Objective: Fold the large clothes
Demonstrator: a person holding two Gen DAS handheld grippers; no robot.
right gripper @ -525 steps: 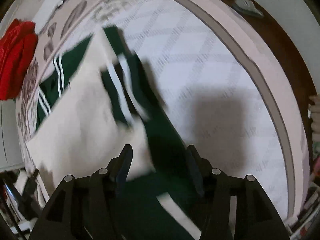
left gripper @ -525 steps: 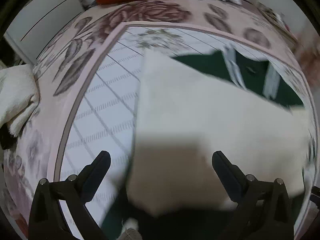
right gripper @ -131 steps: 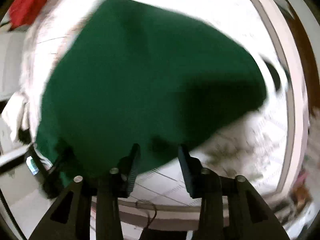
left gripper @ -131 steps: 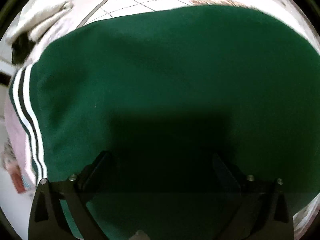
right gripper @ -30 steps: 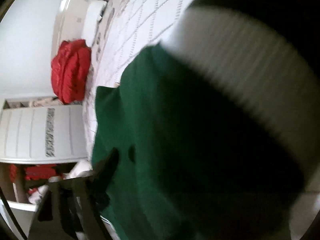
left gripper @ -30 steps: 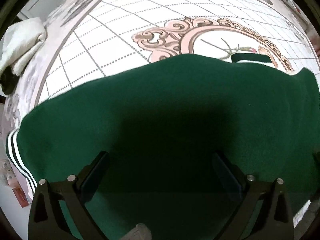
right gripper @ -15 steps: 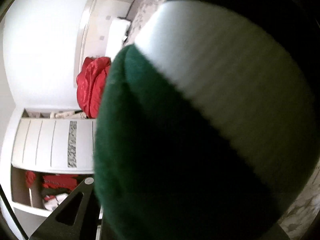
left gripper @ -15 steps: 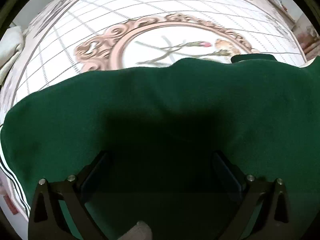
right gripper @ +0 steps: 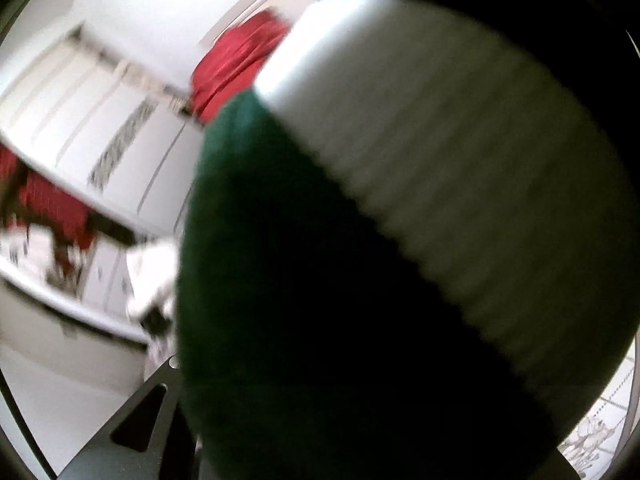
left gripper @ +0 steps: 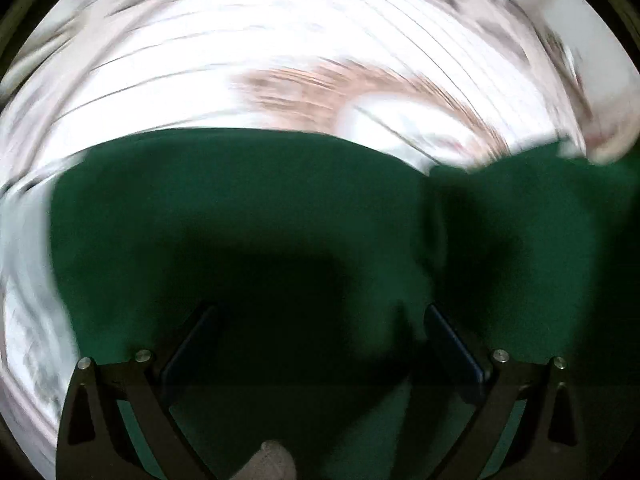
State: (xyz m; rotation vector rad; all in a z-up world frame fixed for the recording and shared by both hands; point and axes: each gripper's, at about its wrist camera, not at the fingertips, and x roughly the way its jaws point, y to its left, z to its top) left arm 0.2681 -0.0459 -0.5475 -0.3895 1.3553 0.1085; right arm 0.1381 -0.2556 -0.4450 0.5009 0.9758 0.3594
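A dark green garment (left gripper: 240,208) lies spread over the lower half of the left wrist view, on a blurred white and pink bedspread (left gripper: 320,92). My left gripper (left gripper: 320,328) hovers over it, open, fingers (left gripper: 188,332) wide apart and nothing pinched. In the right wrist view the same green garment (right gripper: 300,280) and its white ribbed band (right gripper: 460,140) hang right against the lens. The cloth hides the right gripper's fingers; only part of its black frame (right gripper: 148,408) shows. The cloth rides up with that gripper, so it is shut on it.
A red bundle of bedding (right gripper: 236,64) sits by the wall behind the lifted cloth. White wardrobe doors (right gripper: 100,128) and a shelf with red things (right gripper: 52,208) stand to the left. A fold line (left gripper: 432,240) runs through the green cloth on the right.
The right gripper has risen and rolled with the green cloth over its lens; more room shows at left. The left view swung quickly and blurred, and a fold now shows in the cloth.
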